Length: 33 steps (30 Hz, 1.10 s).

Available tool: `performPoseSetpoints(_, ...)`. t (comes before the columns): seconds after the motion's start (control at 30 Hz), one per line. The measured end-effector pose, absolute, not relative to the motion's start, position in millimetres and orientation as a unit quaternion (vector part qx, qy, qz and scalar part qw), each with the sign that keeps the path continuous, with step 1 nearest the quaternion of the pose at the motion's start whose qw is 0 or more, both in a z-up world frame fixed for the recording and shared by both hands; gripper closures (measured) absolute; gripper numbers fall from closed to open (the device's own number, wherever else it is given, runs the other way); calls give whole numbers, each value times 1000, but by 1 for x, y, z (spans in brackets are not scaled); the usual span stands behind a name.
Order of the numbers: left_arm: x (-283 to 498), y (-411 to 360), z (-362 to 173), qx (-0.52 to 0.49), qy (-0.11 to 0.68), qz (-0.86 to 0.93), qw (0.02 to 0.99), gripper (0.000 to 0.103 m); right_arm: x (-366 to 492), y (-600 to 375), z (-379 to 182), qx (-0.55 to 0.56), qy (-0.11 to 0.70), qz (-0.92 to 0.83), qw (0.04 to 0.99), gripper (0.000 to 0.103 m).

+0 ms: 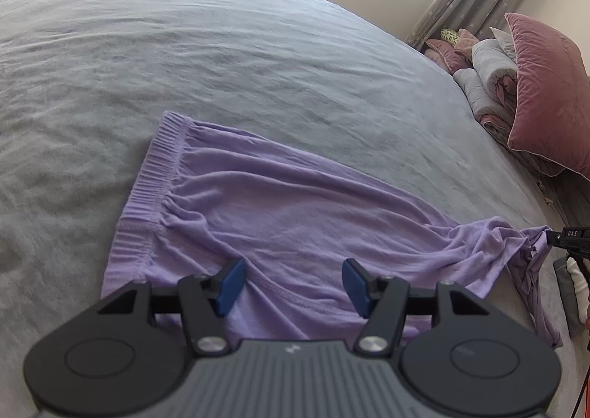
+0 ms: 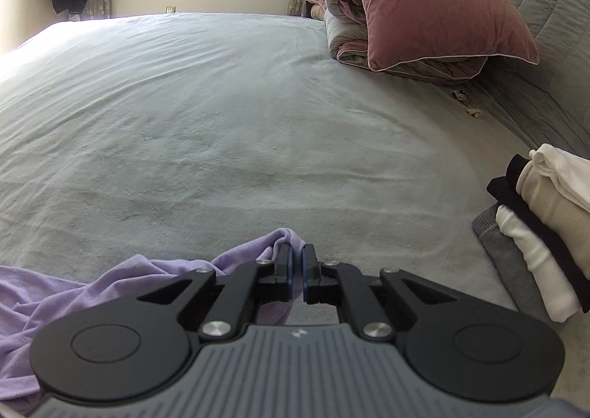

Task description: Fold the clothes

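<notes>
Two grippers work one lilac garment (image 1: 280, 204), which lies spread on the grey bed (image 1: 184, 49) with its elastic waistband (image 1: 155, 174) toward nine o'clock in the left wrist view and its cloth gathering into a bunched tail toward three o'clock. Going left to right: the left gripper (image 1: 293, 287) hovers low over the near hem at six o'clock, its blue-padded fingers (image 1: 230, 287) spread wide with nothing between them; the right gripper (image 2: 298, 270) has its fingers pressed together on the tail of the cloth, pinching a fold of it, and the fabric runs taut from that hold. At three o'clock in the right wrist view sits a stack of folded clothes (image 2: 545, 230), with a pink pillow (image 2: 435, 1) and rolled quilt at one o'clock. By the look of it the garment is being pulled flat or drawn over for a fold; which, the views do not settle. Any next move would call for the left fingers to close on the near hem so both ends move together.
</notes>
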State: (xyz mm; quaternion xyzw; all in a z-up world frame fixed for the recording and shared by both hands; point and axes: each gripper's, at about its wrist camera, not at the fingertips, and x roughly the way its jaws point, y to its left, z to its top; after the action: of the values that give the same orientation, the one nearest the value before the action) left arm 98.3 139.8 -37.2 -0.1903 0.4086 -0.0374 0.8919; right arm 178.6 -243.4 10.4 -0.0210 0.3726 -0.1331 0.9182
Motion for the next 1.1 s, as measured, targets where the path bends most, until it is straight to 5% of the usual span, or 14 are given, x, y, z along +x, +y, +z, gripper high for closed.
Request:
performPoseSetpoints(0.3,97,138,-36,-183,408,-36,894,43,157,-245,15,2,382,-94,919,68)
performPoseSetpoints(0.6,96,135,-34,-175,409,-32,895,43,101,-247,-19,4,429,-60,901,67)
performPoseSetpoints(0.7,95,131,-34,-170,409,-33,896,43,91,-245,-34,-7,440,-61,896,67)
performPoseSetpoints(0.77,94,128,-34,-166,409,-37,896,43,88,-247,-38,-7,437,-63,897,80)
performPoseSetpoints(0.8,93,127,-34,-164,410,-38,896,43,86,-247,-40,-7,436,-64,898,95)
performPoseSetpoints(1.1,95,123,-34,-161,410,-33,897,43,58,-263,21,-26,378,-78,922,95)
